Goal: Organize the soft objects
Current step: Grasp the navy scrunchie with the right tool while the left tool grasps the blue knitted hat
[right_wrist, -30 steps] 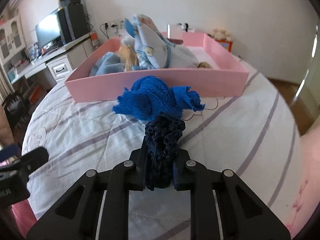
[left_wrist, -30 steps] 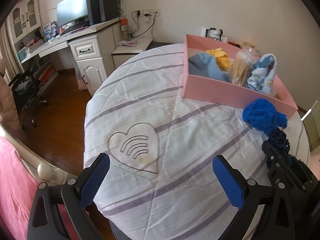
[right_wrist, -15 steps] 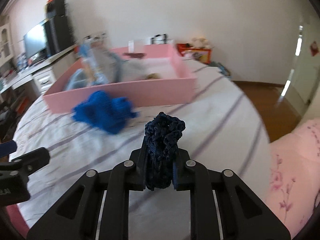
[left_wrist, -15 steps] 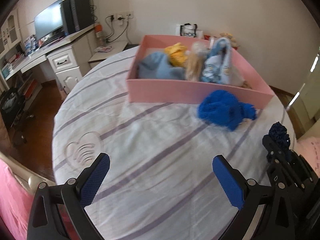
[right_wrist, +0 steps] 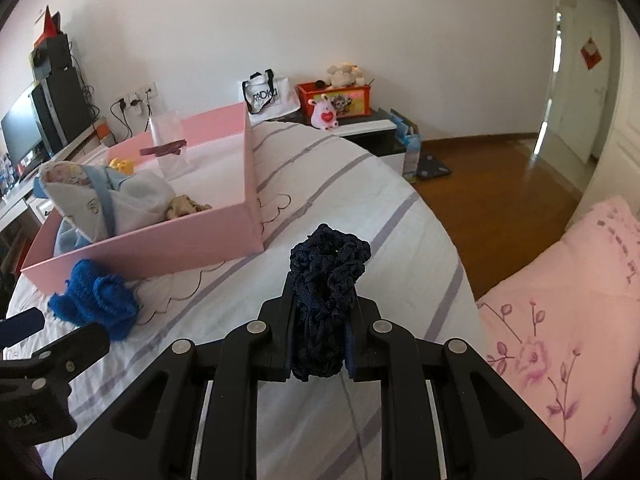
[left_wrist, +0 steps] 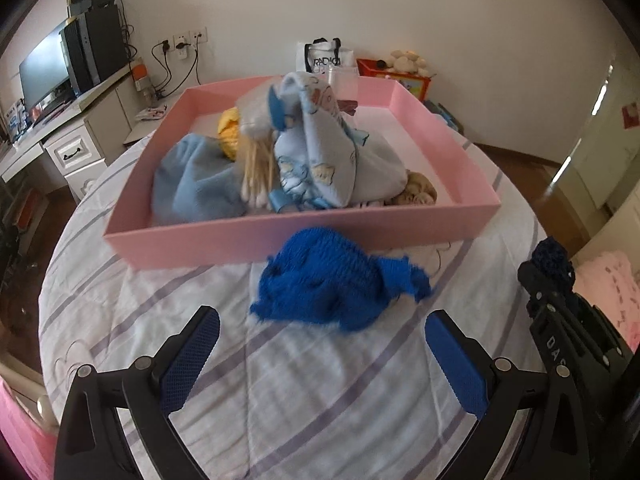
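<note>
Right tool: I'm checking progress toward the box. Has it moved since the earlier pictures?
Yes. The right tool, shut on the navy knit, has swung right: the pink box went from straight ahead to far left.

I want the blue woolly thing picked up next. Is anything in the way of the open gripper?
Nothing visible. The left hand-held gripper is open, and only bare striped bedcover lies between it and the bright blue knit, which sits outside the pink box against its front wall.
</note>
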Available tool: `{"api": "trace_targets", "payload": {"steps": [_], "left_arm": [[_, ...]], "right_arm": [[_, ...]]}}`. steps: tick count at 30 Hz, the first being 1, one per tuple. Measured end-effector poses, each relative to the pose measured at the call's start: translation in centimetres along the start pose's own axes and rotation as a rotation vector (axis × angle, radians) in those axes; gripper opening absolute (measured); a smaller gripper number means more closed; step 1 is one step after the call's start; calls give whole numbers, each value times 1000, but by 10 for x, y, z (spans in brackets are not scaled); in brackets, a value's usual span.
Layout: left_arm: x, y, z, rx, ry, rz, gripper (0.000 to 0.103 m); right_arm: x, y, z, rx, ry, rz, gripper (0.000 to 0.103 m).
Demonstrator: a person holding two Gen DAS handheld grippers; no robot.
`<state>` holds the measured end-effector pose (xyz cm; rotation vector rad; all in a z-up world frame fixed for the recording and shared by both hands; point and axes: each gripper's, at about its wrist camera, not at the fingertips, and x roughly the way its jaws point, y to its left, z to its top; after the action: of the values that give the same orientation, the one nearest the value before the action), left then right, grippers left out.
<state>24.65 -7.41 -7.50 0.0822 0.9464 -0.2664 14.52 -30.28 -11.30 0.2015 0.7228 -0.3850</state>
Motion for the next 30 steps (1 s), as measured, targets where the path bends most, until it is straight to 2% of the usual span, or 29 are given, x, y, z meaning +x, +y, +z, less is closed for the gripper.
{"api": "trace_targets", "payload": {"steps": [5,9,12,17,20,30], "left_arm": [[22,-3,11,-10,22,22,103],[41,-3,16,-26,57,13,103],[57,0,17,-44,87,-28,97],[60,3,17,-42,29,34,59],[60,7,16,-69,11,36,53],[52,12,6,-58,4,13,51]], "right_arm": [[15,5,4,-12,46,55,17],[25,10,4,-19,81,79,17],[29,9,2,-17,102,88,18],[31,9,1,-22,112,90,20],[31,10,2,-29,115,86,20],[30,14,2,-40,110,62,20]]}}
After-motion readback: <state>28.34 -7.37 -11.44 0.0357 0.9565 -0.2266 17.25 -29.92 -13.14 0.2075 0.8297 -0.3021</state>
